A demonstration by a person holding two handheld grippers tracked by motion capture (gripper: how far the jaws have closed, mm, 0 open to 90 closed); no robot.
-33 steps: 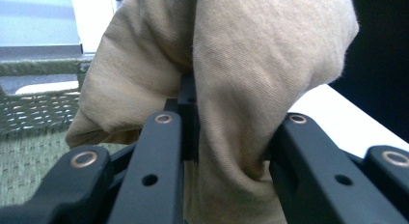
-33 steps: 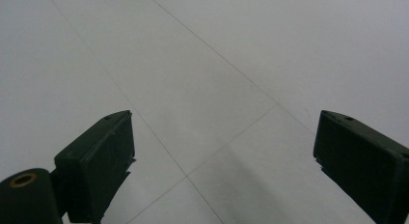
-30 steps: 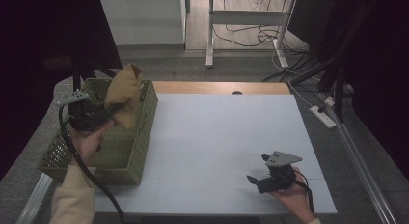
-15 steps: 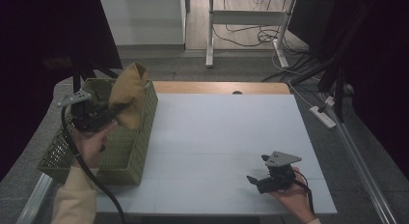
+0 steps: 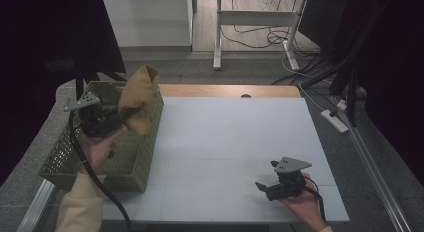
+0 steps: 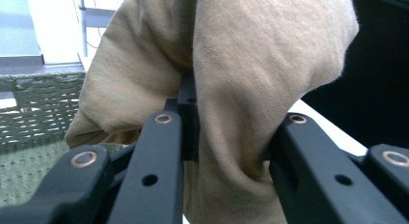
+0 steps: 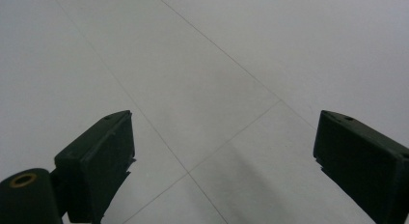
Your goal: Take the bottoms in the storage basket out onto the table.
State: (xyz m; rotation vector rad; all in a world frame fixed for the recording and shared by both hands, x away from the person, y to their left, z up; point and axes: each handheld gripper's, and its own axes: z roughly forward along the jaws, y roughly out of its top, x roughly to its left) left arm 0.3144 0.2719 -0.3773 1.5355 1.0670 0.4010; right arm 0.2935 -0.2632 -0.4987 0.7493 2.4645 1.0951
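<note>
**Operator:** What is the left tool (image 5: pixel 131 112) doing with the cloth (image 5: pixel 138 98)?

**Instructor:** It is gripping a fold of the tan cloth, jaws clenched on the fabric. In the left gripper view the cloth (image 6: pixel 226 84) is bunching between both jaws and draping over them. The cloth is hanging in the air above the far end of the green basket (image 5: pixel 65 154), near the basket wall that borders the white worktop (image 5: pixel 235 137).

**Operator:** What is the step, as you judge it?

**Instructor:** Judging by the position, the cloth is being carried out of the basket toward the worktop. The lower hem appears to be hanging at about rim height, so it could be catching on the woven wall.

**Operator:** How should the move be made?

**Instructor:** Raise the cloth until the hem is clearing the rim, then travel sideways across the wall. Keep the jaws clenched throughout; the grip is holding one fold, and a loose bundle can be slipping under its own weight. Lower onto a bare part of the worktop before releasing.

**Operator:** And the right tool (image 5: pixel 266 186)?

**Instructor:** It is resting low over the near right part of the worktop, jaws released and holding nothing; the right gripper view is showing them spread apart. It is well placed for taking a free corner and spreading the cloth.
</note>
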